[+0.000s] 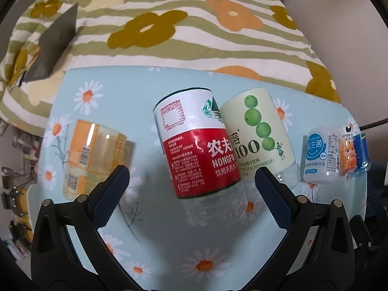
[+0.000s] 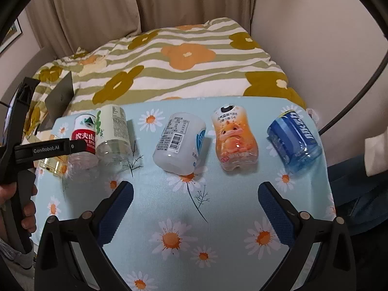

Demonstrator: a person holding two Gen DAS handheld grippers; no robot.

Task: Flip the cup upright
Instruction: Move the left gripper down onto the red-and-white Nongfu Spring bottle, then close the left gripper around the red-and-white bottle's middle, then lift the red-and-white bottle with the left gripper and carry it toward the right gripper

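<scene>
Several cut bottle cups lie on their sides on a daisy-print table point(image 1: 155, 232). In the left wrist view: a yellow cup point(image 1: 97, 155), a red-and-white Nongfu cup point(image 1: 196, 143), a pale green cup point(image 1: 259, 133), a white cup point(image 1: 320, 155). My left gripper point(image 1: 191, 177) is open, its jaws either side of the red cup's clear base. In the right wrist view: white cup point(image 2: 179, 143), orange cup point(image 2: 234, 138), blue cup point(image 2: 293, 140), red cup point(image 2: 83, 135), green cup point(image 2: 112, 133). My right gripper point(image 2: 195, 194) is open and empty, just short of the white cup.
A striped flowered quilt point(image 2: 184, 72) covers the bed behind the table point(image 2: 218, 206). A grey laptop point(image 1: 58, 41) lies on it at the left. The hand-held left gripper body point(image 2: 41, 149) crosses the left of the right wrist view. A curtain and wall stand behind.
</scene>
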